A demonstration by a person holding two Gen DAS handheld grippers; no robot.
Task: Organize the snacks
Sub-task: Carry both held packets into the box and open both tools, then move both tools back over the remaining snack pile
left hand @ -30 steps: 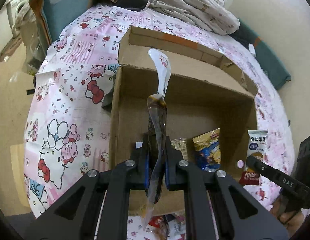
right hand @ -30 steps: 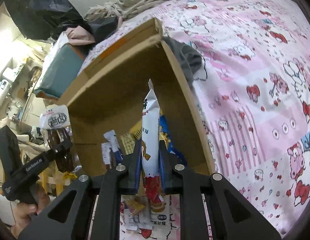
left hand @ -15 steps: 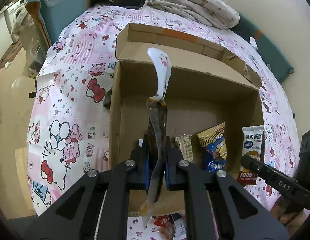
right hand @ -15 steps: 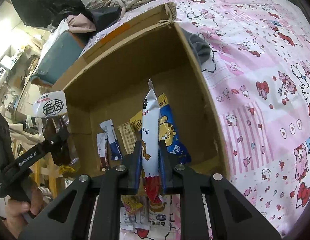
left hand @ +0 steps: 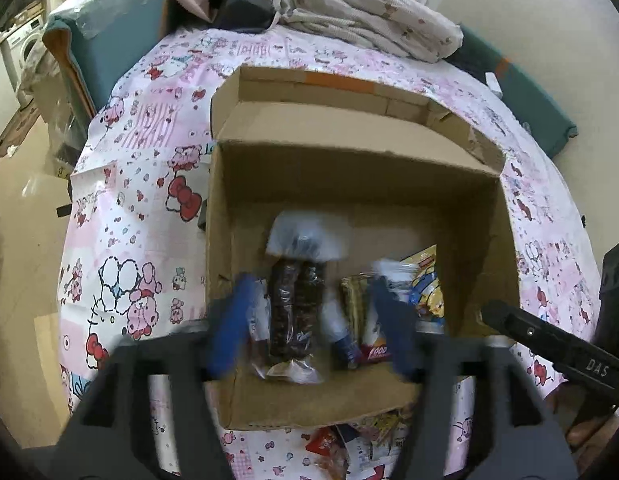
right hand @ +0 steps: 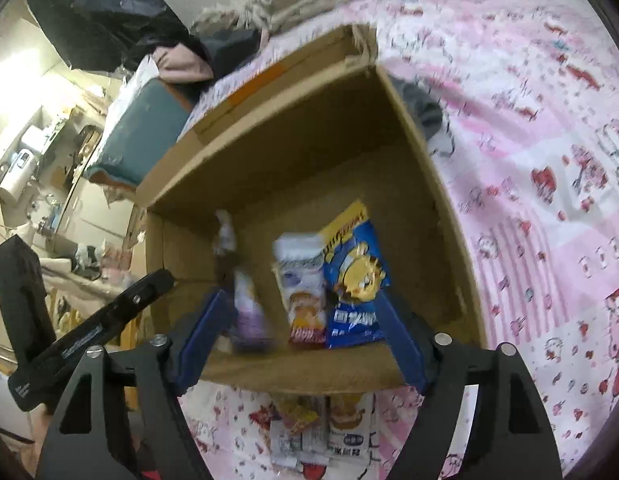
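A: Big picture first: a bed under a pink cartoon-print sheet [left hand: 141,208], and sitting on it an open brown cardboard box [left hand: 349,176] with its flaps folded out. Both cameras look down into that box.

B: And both claws are over it. The left gripper [left hand: 313,328], blue pads blurred, has just been opening; its jaws stand wide apart and grip nothing.

A: What's between them?

B: A long dark-brown snack bar in a clear wrapper with a white top [left hand: 297,300], lying lengthwise in the box near its front wall, free of both pads.

A: Over to the right gripper [right hand: 301,328]. Same story: jaws have just been opening, now spread wide, nothing clamped.

B: Between its blue pads, inside the box, lies a white snack packet with a red bottom band [right hand: 303,292], a little blurred. The pads are apart from it on both sides.

A: Just beside that, touching its right edge, a blue and yellow snack bag with a cartoon face [right hand: 355,276], flat on the box floor.

B: To the left, a smeared pale purple packet [right hand: 247,308]; too blurred to read.

A: Outside the box, on the sheet by the front wall, a few small snack packets [right hand: 321,428] lie side by side.

B: And the smallest detail: a strip of orange tape [left hand: 337,80] on the far flap.
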